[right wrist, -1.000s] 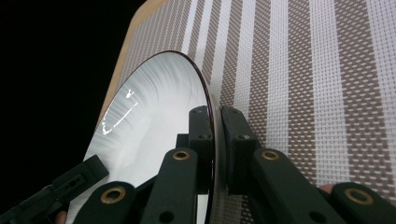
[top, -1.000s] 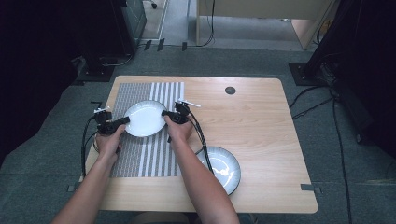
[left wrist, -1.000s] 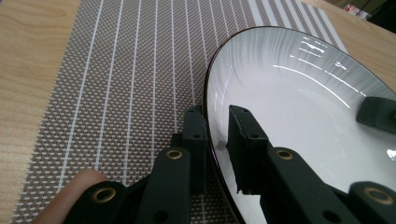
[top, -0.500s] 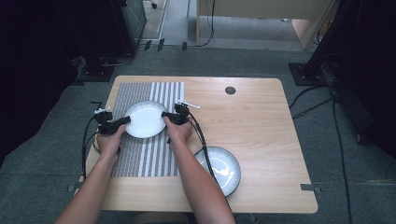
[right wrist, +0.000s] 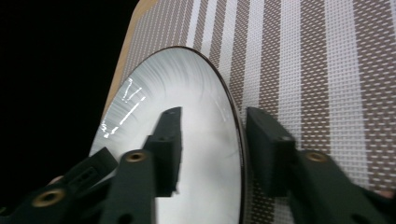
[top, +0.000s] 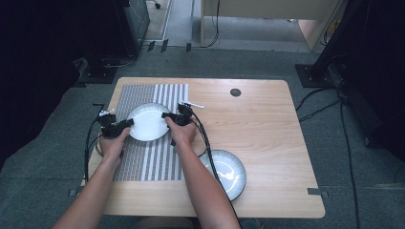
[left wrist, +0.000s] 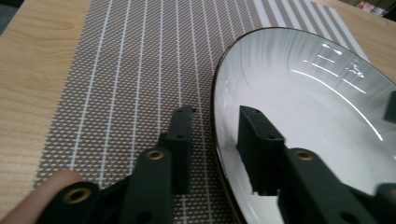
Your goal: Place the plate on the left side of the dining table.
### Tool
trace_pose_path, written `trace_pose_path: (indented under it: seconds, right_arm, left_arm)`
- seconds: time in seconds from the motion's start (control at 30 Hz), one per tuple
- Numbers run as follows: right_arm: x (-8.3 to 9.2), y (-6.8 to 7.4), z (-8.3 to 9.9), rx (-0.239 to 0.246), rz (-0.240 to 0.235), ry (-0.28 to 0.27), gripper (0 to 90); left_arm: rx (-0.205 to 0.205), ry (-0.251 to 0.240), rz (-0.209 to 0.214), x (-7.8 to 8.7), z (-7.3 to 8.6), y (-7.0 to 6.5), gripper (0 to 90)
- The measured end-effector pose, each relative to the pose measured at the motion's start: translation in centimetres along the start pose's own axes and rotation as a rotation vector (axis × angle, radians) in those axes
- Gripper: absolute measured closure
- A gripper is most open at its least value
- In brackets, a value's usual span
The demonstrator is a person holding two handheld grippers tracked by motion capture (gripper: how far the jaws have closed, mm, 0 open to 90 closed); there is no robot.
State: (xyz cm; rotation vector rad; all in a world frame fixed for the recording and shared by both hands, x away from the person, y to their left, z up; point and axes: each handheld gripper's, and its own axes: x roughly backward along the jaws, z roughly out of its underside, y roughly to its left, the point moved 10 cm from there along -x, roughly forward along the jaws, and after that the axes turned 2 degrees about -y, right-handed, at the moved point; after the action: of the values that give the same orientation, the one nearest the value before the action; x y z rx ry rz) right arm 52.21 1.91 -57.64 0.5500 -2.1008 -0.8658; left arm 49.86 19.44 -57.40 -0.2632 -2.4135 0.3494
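A white plate with a dark rim (top: 148,122) lies on a striped placemat (top: 143,164) on the left half of the wooden table. My left gripper (top: 128,123) is at the plate's left edge and my right gripper (top: 165,116) at its right edge. In the left gripper view the plate (left wrist: 303,107) has its rim between the jaws of the left gripper (left wrist: 215,112), with a gap showing on the outer side. In the right gripper view the right gripper (right wrist: 215,114) straddles the rim of the plate (right wrist: 201,116) the same way, with gaps on both sides.
A second, greyer plate (top: 227,172) sits on bare wood near the front, right of my right forearm. A small white object (top: 195,105) lies just behind the right gripper. A dark round grommet (top: 235,92) is set in the table (top: 277,143) toward the back.
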Motion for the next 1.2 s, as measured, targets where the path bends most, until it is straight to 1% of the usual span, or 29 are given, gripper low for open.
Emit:
trace_pose_path:
  seconds: [0.07,0.1,0.13,0.2,0.3,0.33,0.37,0.4,0.43,0.47,0.5,0.53,0.57,0.6,0.63,0.67,0.73,0.83,1.0,1.07,1.13,1.2]
  right_arm:
    - [0.1,0.1,-0.1,0.023,0.007,0.003,48.2]
    - [0.2,0.1,-0.2,0.049,0.020,-0.001,44.3]
    - [0.3,0.0,-0.4,0.080,0.039,-0.009,43.1]
    - [0.6,-0.2,-0.6,0.114,0.070,-0.009,39.0]
    - [0.8,-0.3,-0.8,0.126,0.093,-0.010,33.2]
    - [0.9,-0.4,-0.9,0.139,0.102,-0.015,32.5]
    - [1.0,-0.5,-0.9,0.157,0.116,-0.005,33.4]
    - [1.1,-0.6,-0.8,0.182,0.127,0.006,32.4]
    - [1.2,-0.6,-0.7,0.213,0.130,0.018,30.6]
    - [1.3,-0.7,-0.7,0.256,0.138,0.022,30.9]
    - [1.4,-0.8,-0.7,0.275,0.156,0.025,31.6]
    - [1.4,-0.9,-0.7,0.280,0.170,0.026,31.8]
    - [1.5,-0.9,-0.7,0.274,0.172,0.032,31.8]
    - [1.6,-0.8,-0.7,0.264,0.165,0.039,31.2]
    - [1.8,-0.7,-0.8,0.267,0.151,0.041,30.3]
    - [2.0,-0.6,-0.8,0.275,0.143,0.043,29.9]
    - [2.4,-0.5,-1.0,0.295,0.153,0.043,30.0]
    - [3.1,-0.1,-1.3,0.328,0.153,0.035,29.7]
    - [4.3,0.4,-1.5,0.373,0.143,0.034,27.2]
    - [4.9,0.6,-1.7,0.394,0.152,0.023,26.8]
    - [5.5,0.7,-1.9,0.414,0.156,0.018,25.9]
    - [6.2,0.9,-2.0,0.428,0.158,0.015,25.9]
  left_arm:
    - [0.001,0.003,0.005,0.1,0.0,0.0,58.2]
    - [0.000,0.006,0.008,0.1,0.0,0.0,54.9]
    - [0.002,0.012,0.011,0.2,0.0,0.1,51.4]
    - [0.007,0.019,0.013,0.4,0.0,0.2,46.3]
    - [0.011,0.029,0.013,0.6,0.0,0.5,40.6]
    - [0.009,0.034,0.009,0.7,0.0,0.6,39.0]
    - [0.008,0.037,0.005,0.8,0.0,0.7,37.8]
    - [0.001,0.039,-0.001,0.9,0.0,0.8,36.4]
    - [-0.005,0.040,-0.006,0.9,0.0,0.8,34.9]
    - [-0.014,0.040,-0.010,1.0,0.0,0.9,33.4]
    - [-0.023,0.040,-0.010,1.2,0.0,0.8,31.8]
    - [-0.029,0.035,-0.013,1.3,-0.1,0.8,30.0]
    - [-0.037,0.033,-0.015,1.5,-0.1,0.7,28.4]
    - [-0.040,0.028,-0.014,1.6,-0.2,0.6,27.3]
    - [-0.045,0.027,-0.015,1.8,-0.3,0.5,26.4]
    - [-0.055,0.029,-0.017,2.0,-0.3,0.5,25.8]
    - [-0.071,0.031,-0.026,2.3,-0.3,0.4,24.6]
    - [-0.076,0.039,-0.032,2.8,-0.3,0.4,23.9]
    - [-0.103,0.045,-0.055,3.2,-0.3,0.2,24.7]
    - [-0.097,0.050,-0.046,3.5,-0.2,0.1,24.7]
    - [-0.081,0.058,-0.041,3.7,-0.1,-0.1,24.7]
    - [-0.081,0.061,-0.029,3.9,0.0,-0.3,24.7]
